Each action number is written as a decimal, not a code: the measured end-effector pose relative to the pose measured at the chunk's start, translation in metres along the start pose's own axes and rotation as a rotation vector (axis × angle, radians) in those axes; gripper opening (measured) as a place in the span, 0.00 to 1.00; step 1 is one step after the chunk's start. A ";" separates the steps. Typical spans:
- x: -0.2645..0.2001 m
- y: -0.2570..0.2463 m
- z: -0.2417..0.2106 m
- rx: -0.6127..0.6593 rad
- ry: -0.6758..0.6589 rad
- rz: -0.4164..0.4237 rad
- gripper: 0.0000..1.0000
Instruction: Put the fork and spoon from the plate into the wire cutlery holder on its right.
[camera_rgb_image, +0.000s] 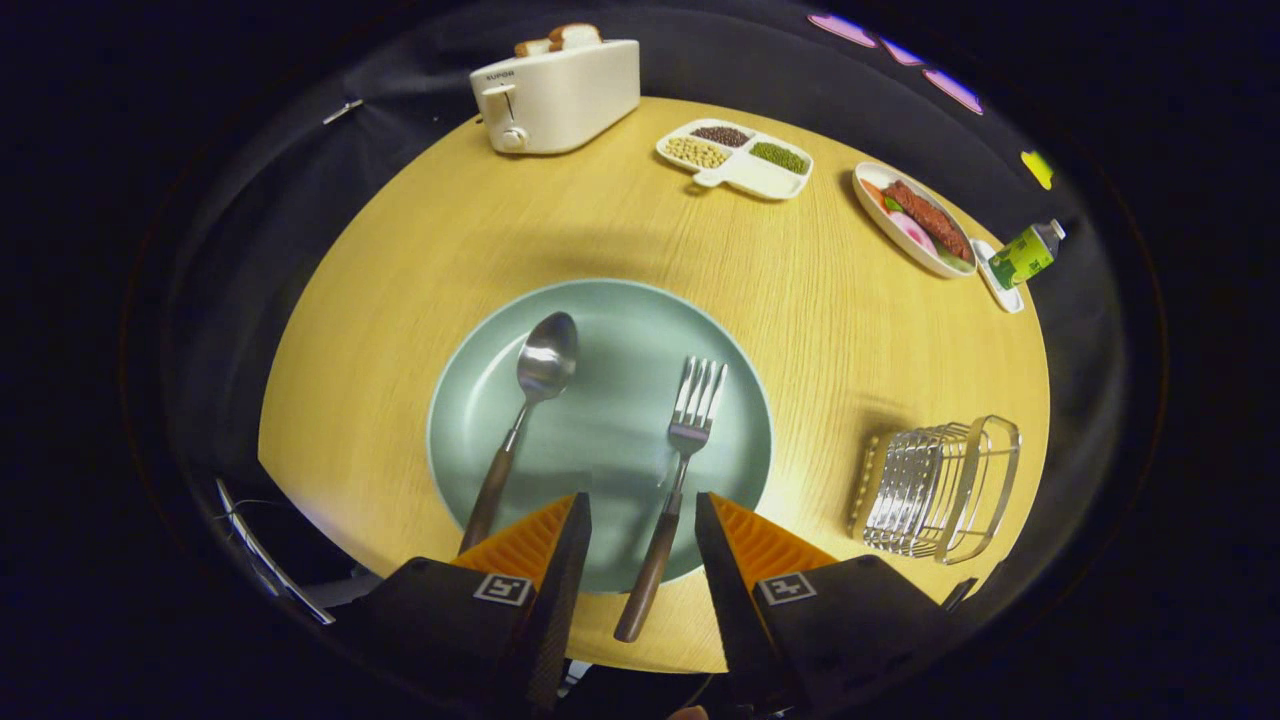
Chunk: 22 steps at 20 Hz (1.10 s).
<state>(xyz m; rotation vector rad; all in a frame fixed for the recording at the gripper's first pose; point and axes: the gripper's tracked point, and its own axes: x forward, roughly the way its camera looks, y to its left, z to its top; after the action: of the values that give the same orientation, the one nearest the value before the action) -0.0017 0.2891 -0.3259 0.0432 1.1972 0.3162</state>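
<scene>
Your gripper (640, 525) has its fingers spread apart, holding nothing, and the fork (672, 490) lies with its dark wooden handle running right down the gap between them, closer to the right finger. That looks like the piece to take first. Lower straight down so both fingers straddle the handle, centre it between them, then close low on the wood, not the thin metal neck, where it could twist or slip.

The fork's prongs rest on the green plate (610, 410), pointing away from you, while its handle end hangs over the near rim onto the table (400, 260). The spoon (522, 420) lies on the left part of the same plate, bowl far, handle angled toward your left finger.

To the right of the plate, well apart from it, stands the wire holder (940, 488); it looks empty.

Further off sit a divided dish (735, 158) with beans or grains in three of its sections, an oval dish (915, 220) of mixed food, a small bottle (1028, 252), and a toaster (553, 95) with bread in its slots.
</scene>
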 end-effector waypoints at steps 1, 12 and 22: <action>0.006 -0.002 -0.002 0.011 0.017 -0.016 0.62; 0.024 0.018 0.001 0.052 0.048 0.038 0.10; -0.053 -0.013 0.030 0.003 -0.120 0.116 0.09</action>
<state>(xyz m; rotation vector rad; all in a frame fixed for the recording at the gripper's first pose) 0.0113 0.2671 -0.2693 0.1329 1.0786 0.4081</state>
